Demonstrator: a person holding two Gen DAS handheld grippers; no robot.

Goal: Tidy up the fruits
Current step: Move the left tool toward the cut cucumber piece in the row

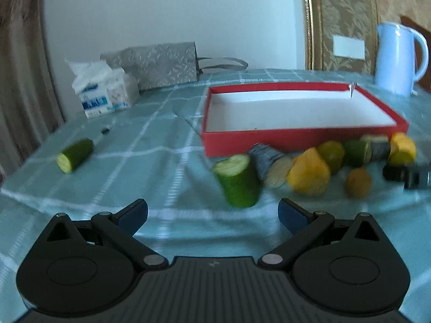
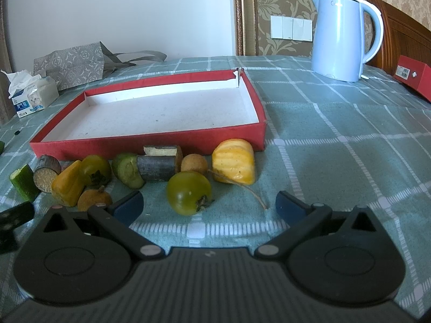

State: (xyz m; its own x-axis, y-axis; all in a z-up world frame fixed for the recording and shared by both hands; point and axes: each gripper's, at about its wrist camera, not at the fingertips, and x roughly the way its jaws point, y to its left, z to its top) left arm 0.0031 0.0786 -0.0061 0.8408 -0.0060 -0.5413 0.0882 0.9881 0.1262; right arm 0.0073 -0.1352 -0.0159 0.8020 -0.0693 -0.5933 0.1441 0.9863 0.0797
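While both my grippers hover low over the green checked tablecloth (image 2: 336,123), left gripper (image 1: 212,214) & right gripper (image 2: 209,206) have jaws spread wide, nothing held. Cut fruit pcs sit in a row just in front of the shallow red cardboard box (image 2: 150,141); round green persimmon (image 2: 188,193) is nearest my right gripper, upright green cucumber chunk (image 1: 238,181) nearest my left.

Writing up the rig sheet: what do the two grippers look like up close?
Both match. The left gripper and right gripper have matte black bodies with a ribbed centre plate, two round hubs, angled black link arms with silver pivot pins, and dark blue finger pads. No cables, sleeves or labels visible.
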